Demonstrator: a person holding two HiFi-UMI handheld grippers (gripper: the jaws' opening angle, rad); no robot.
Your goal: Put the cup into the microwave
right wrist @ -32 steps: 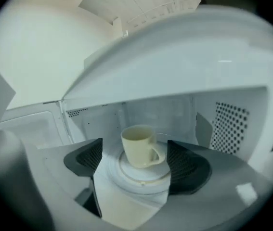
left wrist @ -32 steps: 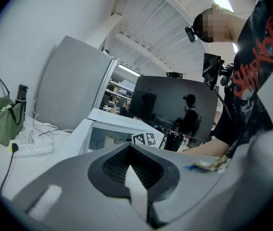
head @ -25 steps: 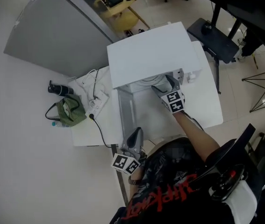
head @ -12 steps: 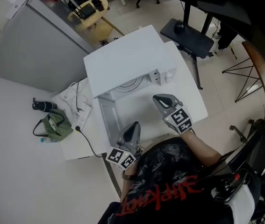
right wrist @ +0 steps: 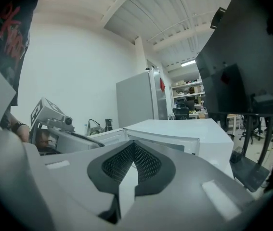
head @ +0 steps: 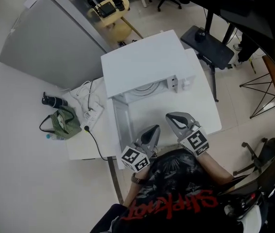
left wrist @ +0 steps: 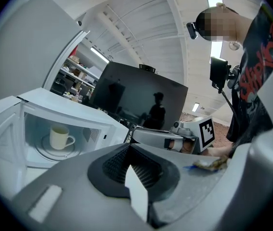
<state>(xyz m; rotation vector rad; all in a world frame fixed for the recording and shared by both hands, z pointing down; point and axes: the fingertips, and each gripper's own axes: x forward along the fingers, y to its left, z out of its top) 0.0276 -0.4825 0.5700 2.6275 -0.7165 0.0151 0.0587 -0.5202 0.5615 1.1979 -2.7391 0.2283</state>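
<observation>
A white cup [left wrist: 61, 137] stands upright on the glass turntable inside the white microwave [head: 147, 64], whose door [head: 120, 123] hangs open to the left. The head view hides the cup under the microwave's top. My left gripper [head: 154, 128] is shut and empty in front of the opening, well short of the cup. My right gripper [head: 172, 116] is beside it, also shut and holding nothing, outside the microwave. In the left gripper view my left gripper [left wrist: 129, 146] points towards the opening. My right gripper [right wrist: 134, 150] points at the microwave's [right wrist: 175, 129] front corner.
The microwave sits on a white table [head: 202, 106]. To its left are a power strip with cables [head: 91, 108], a green bag [head: 63, 120] and a dark bottle [head: 52, 101]. A grey cabinet [head: 45, 42] stands behind, with a black stand [head: 210, 40] on the floor to the right.
My right gripper has drawn back out of the microwave opening towards the person. The left gripper has shifted right, from the door's outer edge to the front of the opening.
</observation>
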